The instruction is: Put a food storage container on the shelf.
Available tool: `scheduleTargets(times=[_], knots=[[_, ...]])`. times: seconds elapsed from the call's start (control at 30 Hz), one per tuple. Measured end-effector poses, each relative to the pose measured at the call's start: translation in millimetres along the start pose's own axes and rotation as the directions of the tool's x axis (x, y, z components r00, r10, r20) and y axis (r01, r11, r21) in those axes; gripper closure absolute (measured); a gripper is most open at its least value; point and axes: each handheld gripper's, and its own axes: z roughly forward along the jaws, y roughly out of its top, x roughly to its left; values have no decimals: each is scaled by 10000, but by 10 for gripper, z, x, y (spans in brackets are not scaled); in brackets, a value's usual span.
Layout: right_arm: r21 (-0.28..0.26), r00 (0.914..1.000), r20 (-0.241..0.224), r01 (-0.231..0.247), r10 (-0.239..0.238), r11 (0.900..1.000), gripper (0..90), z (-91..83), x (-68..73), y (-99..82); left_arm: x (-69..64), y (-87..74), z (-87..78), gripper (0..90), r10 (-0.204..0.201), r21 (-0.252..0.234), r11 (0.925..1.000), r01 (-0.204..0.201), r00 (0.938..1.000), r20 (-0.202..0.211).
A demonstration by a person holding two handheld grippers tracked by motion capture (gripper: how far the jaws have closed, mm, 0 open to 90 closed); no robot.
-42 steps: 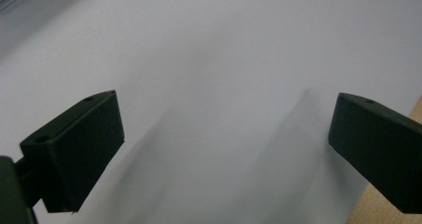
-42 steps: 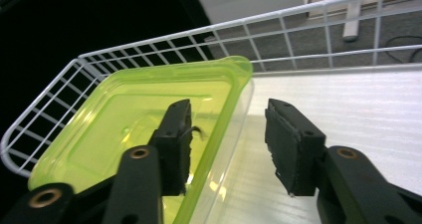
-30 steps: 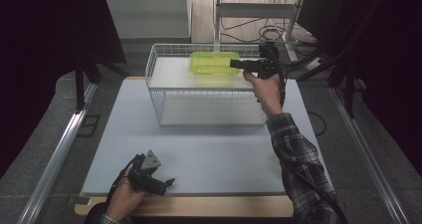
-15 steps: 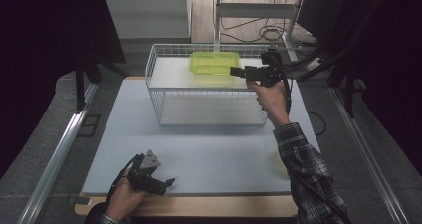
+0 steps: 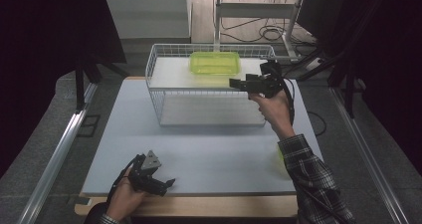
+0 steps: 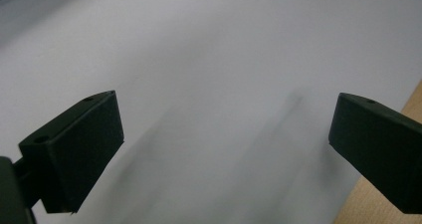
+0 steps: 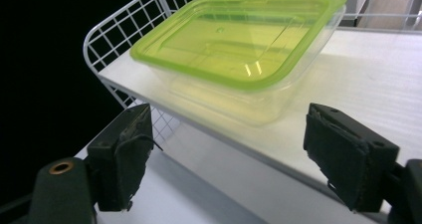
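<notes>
A clear plastic container with a lime-green lid [image 5: 214, 62] [image 7: 239, 50] sits on the upper white shelf of a white wire rack [image 5: 155, 92] at the back of the table. My right gripper [image 5: 233, 83] [image 7: 229, 124] hovers at the rack's right front, pointing left, a short way in front of the container. Its jaws have just been opening and stand open with nothing between them. My left gripper [image 5: 168, 183] [image 6: 224, 114] rests low over the white mat near the front left edge, open and empty.
The white mat [image 5: 209, 149] covers the table in front of the rack. A wooden table edge [image 5: 199, 206] [image 6: 383, 204] runs along the near side. The rack's wire rim [image 7: 124, 30] rises beside the container. Cables and a metal stand [image 5: 259, 15] lie behind the rack.
My right gripper has drawn back from the container toward the near side of the rack, and its jaws have widened. The container stays on the shelf. The left gripper has not moved.
</notes>
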Motion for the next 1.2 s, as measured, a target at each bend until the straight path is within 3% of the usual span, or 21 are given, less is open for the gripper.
scheduleTargets(times=[0.47,0.77,1.2], knots=[[523,9977,-144,671,-665,9964,110,-25,47,-285,-9,0,8,5,68,14,10000,-68,10000,-12],[972,9910,-31,1333,-1336,9863,83,-61,49,-521,-11,0,10,4,153,41,9999,-153,9998,-82],[1087,9838,-33,1787,-1794,9779,85,-163,78,-808,-10,1,5,3,160,-38,9999,-161,9998,-142]])
